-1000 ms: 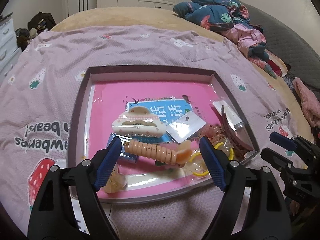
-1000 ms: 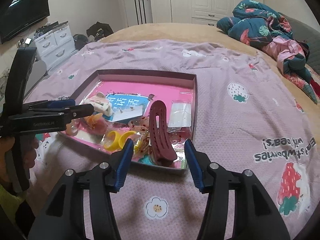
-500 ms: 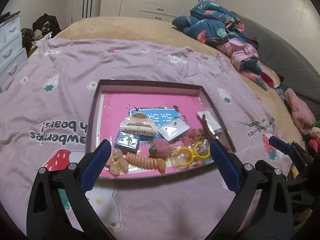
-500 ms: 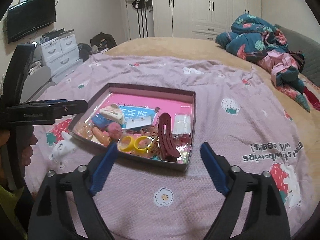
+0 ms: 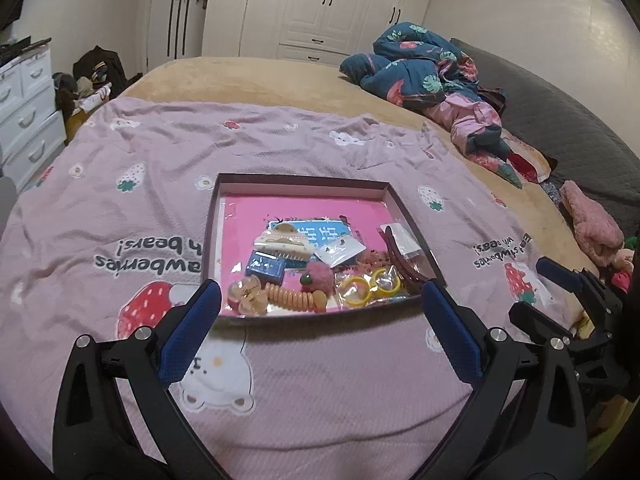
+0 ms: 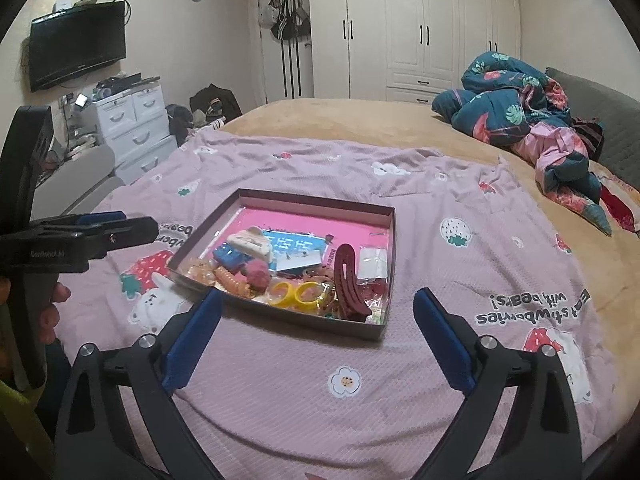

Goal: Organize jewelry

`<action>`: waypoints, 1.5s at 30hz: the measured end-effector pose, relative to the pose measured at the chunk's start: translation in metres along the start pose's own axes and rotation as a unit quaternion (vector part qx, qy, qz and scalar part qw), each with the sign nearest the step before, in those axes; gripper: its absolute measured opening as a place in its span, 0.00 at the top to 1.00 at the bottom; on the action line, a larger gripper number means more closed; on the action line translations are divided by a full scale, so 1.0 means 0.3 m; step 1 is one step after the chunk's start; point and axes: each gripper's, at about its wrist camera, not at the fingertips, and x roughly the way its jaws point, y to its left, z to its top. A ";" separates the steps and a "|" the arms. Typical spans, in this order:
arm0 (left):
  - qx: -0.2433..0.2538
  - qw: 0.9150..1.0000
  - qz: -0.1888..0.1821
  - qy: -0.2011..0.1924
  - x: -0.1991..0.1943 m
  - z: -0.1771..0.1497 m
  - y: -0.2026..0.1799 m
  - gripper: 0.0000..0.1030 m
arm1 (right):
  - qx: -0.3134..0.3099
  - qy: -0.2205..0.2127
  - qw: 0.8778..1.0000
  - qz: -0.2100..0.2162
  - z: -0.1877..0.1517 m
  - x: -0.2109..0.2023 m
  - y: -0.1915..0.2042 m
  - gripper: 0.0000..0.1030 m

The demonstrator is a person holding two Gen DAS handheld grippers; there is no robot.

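Both tools, left and right, gape wide and empty, the jewelry box ahead.

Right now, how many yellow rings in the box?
2, side by side near the box's front edge: left ring, right ring, beside the dark red clip. More may be hidden under clutter.

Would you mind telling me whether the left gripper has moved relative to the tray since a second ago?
Yes. The left gripper has pulled back and up from the tray; its jaws, then over the items, now stand at the tray's near edge, just opened wider, nothing between them.
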 end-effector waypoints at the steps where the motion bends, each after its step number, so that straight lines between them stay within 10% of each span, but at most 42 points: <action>1: 0.001 1.000 0.001 -0.001 -0.010 -0.008 0.001 0.09 | 0.000 -0.002 1.000 0.001 -0.003 -0.008 0.006 0.07; 24: -0.002 0.999 0.036 -0.011 -0.066 -0.270 0.060 0.09 | 0.026 -0.034 0.999 -0.023 -0.165 -0.097 0.057 0.04; 45: -0.002 0.999 0.038 -0.016 -0.076 -0.291 0.057 0.09 | 0.047 -0.003 0.999 -0.014 -0.224 -0.060 0.059 0.04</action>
